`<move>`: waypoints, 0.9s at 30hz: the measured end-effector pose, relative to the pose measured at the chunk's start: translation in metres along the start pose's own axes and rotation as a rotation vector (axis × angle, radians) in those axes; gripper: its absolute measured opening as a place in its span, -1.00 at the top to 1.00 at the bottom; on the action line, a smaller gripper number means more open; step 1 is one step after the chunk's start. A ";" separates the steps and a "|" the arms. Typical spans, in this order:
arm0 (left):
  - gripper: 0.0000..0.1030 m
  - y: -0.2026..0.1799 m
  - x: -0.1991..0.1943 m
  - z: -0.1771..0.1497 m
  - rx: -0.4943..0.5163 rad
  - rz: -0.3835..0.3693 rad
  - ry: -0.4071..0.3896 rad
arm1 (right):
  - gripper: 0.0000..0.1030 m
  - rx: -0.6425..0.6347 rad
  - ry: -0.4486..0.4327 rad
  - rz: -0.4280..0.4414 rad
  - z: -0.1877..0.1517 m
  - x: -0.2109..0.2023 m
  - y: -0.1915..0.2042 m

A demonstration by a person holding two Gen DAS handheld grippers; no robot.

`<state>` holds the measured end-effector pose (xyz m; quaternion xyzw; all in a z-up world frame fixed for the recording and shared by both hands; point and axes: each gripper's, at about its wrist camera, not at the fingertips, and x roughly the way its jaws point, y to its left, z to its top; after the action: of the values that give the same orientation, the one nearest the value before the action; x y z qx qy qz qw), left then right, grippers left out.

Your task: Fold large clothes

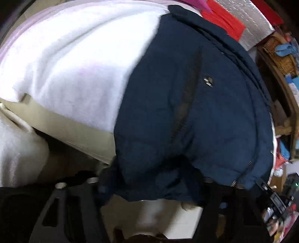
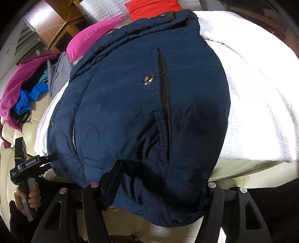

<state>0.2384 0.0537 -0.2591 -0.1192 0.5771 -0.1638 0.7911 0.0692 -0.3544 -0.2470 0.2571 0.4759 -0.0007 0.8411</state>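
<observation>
A navy padded jacket [image 1: 186,104] lies on a white fleece blanket [image 1: 71,61] over a cream sofa. It also shows in the right wrist view [image 2: 130,112], with a snap button and an open pocket slit. My left gripper [image 1: 155,185] is shut on the jacket's near hem, and the cloth bulges over its fingers. It shows in the right wrist view as well [image 2: 50,158], at the jacket's left hem. My right gripper [image 2: 160,187] is shut on the hem at the other corner, its fingers buried in fabric.
The white blanket [image 2: 252,93] covers the sofa cushion. A pink garment [image 2: 89,35], a red one [image 2: 149,9] and a silver quilted mat [image 1: 256,20] lie beyond the jacket. Magenta, blue and grey clothes [image 2: 28,89] pile at the left. A cluttered wooden shelf [image 1: 280,61] stands nearby.
</observation>
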 end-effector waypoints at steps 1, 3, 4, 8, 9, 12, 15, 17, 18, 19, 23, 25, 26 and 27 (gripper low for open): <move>0.11 -0.002 -0.001 -0.001 0.012 -0.006 -0.003 | -0.33 0.002 0.001 -0.002 -0.001 -0.001 -0.002; 0.30 -0.006 -0.002 -0.002 0.025 -0.022 -0.008 | -0.38 0.008 0.009 -0.003 -0.001 0.002 -0.004; 0.37 -0.007 -0.003 -0.002 0.030 -0.034 -0.014 | -0.40 0.008 0.013 0.000 -0.001 0.003 -0.005; 0.42 -0.003 -0.008 -0.002 0.031 -0.045 -0.021 | 0.34 -0.069 -0.008 -0.019 -0.004 -0.002 0.005; 0.42 -0.002 -0.009 -0.003 0.027 -0.045 -0.018 | 0.40 -0.087 -0.026 -0.013 -0.005 -0.007 0.007; -0.09 0.003 -0.008 -0.004 0.017 -0.041 -0.003 | 0.50 -0.091 -0.114 0.086 -0.005 -0.031 0.009; 0.02 -0.003 -0.008 -0.006 0.041 -0.043 -0.014 | 0.50 -0.077 -0.140 0.142 -0.003 -0.038 0.005; 0.40 -0.003 -0.012 -0.008 0.042 -0.050 -0.028 | 0.44 -0.032 -0.078 0.117 -0.003 -0.026 -0.002; 0.44 -0.001 -0.013 -0.008 0.036 -0.058 -0.031 | 0.43 -0.010 -0.050 0.098 -0.002 -0.019 -0.005; 0.51 0.000 -0.015 -0.008 0.034 -0.065 -0.034 | 0.42 -0.001 -0.031 0.092 -0.001 -0.014 -0.007; 0.66 -0.002 -0.026 -0.011 0.051 -0.103 -0.064 | 0.57 -0.048 -0.058 0.091 -0.001 -0.016 -0.002; 0.68 -0.003 -0.031 -0.015 0.061 -0.134 -0.084 | 0.62 -0.068 -0.095 0.110 -0.003 -0.027 0.002; 0.69 -0.002 -0.036 -0.015 0.066 -0.146 -0.091 | 0.64 -0.075 -0.127 0.120 -0.004 -0.034 0.003; 0.69 -0.003 -0.042 -0.017 0.074 -0.163 -0.102 | 0.64 -0.081 -0.156 0.123 -0.005 -0.042 0.003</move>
<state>0.2102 0.0678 -0.2262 -0.1448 0.5182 -0.2427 0.8072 0.0427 -0.3603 -0.2143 0.2511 0.3918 0.0502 0.8837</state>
